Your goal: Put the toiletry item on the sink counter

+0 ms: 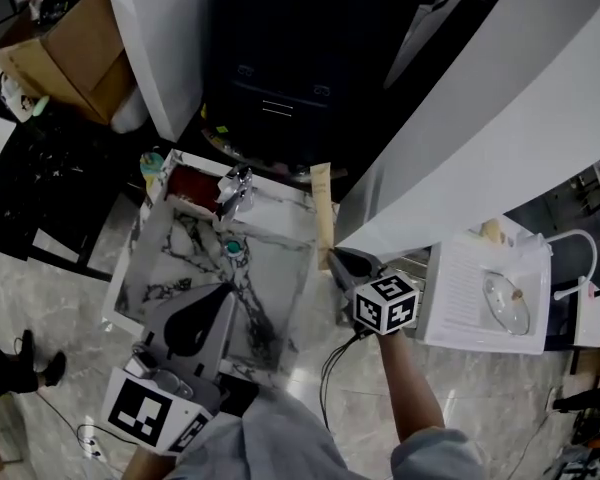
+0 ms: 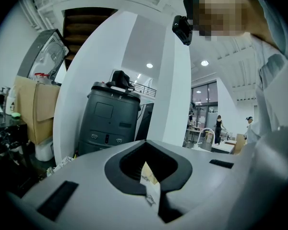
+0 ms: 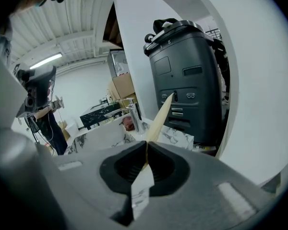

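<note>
Sink basin (image 1: 185, 258) contains a teal drain plug (image 1: 233, 247). Right gripper (image 3: 146, 145) is clenched on a flat beige toiletry tube (image 3: 161, 116). Left gripper (image 2: 146, 145) has its jaws together, grasping nothing.

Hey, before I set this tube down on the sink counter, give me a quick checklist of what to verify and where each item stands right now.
1. Grip on the toiletry tube: ok, the right gripper has its jaws shut on it.
2. Tube over the sink counter: cannot tell; it lies along the counter's right edge, height unclear.
3. Bare landing spot: ok, the back right rim looks free.
4. Faucet out of the path: ok, it stands left of the tube.
5. Left gripper clear: ok, jaws together, holding nothing, near the front edge.
</note>
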`<state>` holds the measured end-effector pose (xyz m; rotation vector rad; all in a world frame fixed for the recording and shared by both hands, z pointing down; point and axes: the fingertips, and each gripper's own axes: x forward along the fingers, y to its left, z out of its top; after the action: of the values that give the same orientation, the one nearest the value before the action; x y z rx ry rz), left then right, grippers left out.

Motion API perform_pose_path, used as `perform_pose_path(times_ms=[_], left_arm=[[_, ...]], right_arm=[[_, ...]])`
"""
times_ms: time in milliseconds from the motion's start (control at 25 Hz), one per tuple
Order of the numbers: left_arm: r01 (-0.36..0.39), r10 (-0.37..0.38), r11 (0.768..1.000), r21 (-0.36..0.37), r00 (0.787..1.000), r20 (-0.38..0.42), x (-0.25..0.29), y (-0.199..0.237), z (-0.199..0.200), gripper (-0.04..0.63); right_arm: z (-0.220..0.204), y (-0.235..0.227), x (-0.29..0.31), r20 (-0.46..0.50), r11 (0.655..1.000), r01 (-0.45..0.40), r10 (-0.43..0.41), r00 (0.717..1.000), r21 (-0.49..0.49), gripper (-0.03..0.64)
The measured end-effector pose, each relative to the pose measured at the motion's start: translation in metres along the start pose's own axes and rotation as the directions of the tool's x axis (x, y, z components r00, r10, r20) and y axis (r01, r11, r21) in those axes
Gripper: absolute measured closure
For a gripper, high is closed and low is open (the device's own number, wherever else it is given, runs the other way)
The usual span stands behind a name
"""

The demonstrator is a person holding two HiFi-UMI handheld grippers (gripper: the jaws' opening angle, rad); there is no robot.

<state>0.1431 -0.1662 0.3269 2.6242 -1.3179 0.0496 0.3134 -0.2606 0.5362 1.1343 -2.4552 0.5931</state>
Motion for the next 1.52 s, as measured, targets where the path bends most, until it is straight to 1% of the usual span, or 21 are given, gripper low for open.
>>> perform_pose_path(times_ms=[360, 640, 800, 920, 1120, 1240, 1520], left_arm=[[-0.023, 0.023, 1.0, -0.01, 1.0, -0.007, 0.003, 0.01, -0.006, 0.592], [-0.03, 0.03, 0.999, -0.014, 0.999, -0.012, 0.002, 0.018, -0.007, 0.592], [-0.029, 0.029, 0.999, -0.016, 0.999, -0.014, 0.002, 0.021, -0.008, 0.592], [-0.028, 0.028, 0.999, -0.016, 1.0, -0.013, 0.001, 0.023, -0.009, 0.592], [-0.027, 0.027, 0.999, -0.018, 1.0, -0.008, -0.002, 0.027, -0.008, 0.592], [-0.022, 0.022, 1.0, -0.02, 1.0, -0.008, -0.003, 0.028, -0.008, 0.592], [-0.012, 0.012, 1.0, -0.023, 1.0, -0.009, -0.006, 0.032, -0.009, 0.592]], right_arm=[[-0.021, -0.015, 0.028, -0.13, 0.997, -0.073, 0.068, 0.989, -0.04, 0.609], [-0.037, -0.03, 0.042, -0.245, 0.993, -0.089, 0.067, 0.967, -0.078, 0.609], [-0.037, -0.035, 0.046, -0.255, 0.994, -0.087, 0.066, 0.965, -0.07, 0.609], [-0.035, -0.04, 0.05, -0.252, 0.996, -0.059, 0.04, 0.967, -0.068, 0.609], [-0.035, -0.052, 0.056, -0.252, 0.996, 0.026, -0.046, 0.967, -0.081, 0.606], [-0.036, -0.054, 0.058, -0.25, 0.994, 0.057, -0.08, 0.965, -0.097, 0.605], [-0.038, -0.061, 0.057, -0.234, 0.985, 0.141, -0.162, 0.959, -0.104, 0.562]])
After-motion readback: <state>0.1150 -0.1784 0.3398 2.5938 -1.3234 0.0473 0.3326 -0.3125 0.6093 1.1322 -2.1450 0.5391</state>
